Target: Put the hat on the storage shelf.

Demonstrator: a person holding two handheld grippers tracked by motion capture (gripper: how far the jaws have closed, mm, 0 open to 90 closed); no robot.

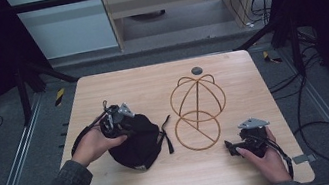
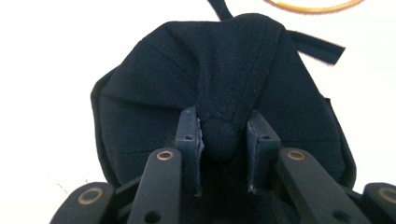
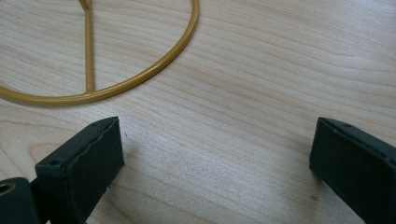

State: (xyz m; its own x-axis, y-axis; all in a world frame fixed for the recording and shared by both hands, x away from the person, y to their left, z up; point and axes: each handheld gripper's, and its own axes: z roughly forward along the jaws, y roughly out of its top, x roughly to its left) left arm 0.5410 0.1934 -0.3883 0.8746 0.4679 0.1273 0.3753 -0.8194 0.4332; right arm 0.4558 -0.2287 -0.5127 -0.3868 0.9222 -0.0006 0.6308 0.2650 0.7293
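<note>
High view: a pale wooden bench [image 1: 177,181] carries a black cap [image 1: 136,140] near its left edge, toward the front; the left hand [image 1: 92,144] holds the left gripper [image 1: 125,124] against the cap's crown, while a black strap [image 1: 165,133] trails off the cap's right side; a gold wire stand [image 1: 198,112], a domed cage above a flat ring, sits at the bench's middle, just right of the cap and apart from it; a small dark disc [image 1: 197,70] is set in the bench near the far edge; the right hand [image 1: 265,159] rests the right gripper [image 1: 235,147] near the front right corner, short of the ring; no writing can be read anywhere.

Left gripper view: the left gripper [image 2: 224,135] is clenched on the cap's top button [image 2: 223,139], a jaw on either side of it; the cap's [image 2: 154,93] seams fan outward from that button; the strap [image 2: 317,46] lies beyond on the white-looking surface.

Right gripper view: the right gripper [image 3: 215,154] is released, its jaws wide apart over bare wood; the stand's ring [image 3: 154,70] curves across the bench [image 3: 261,84] ahead, untouched.
</note>
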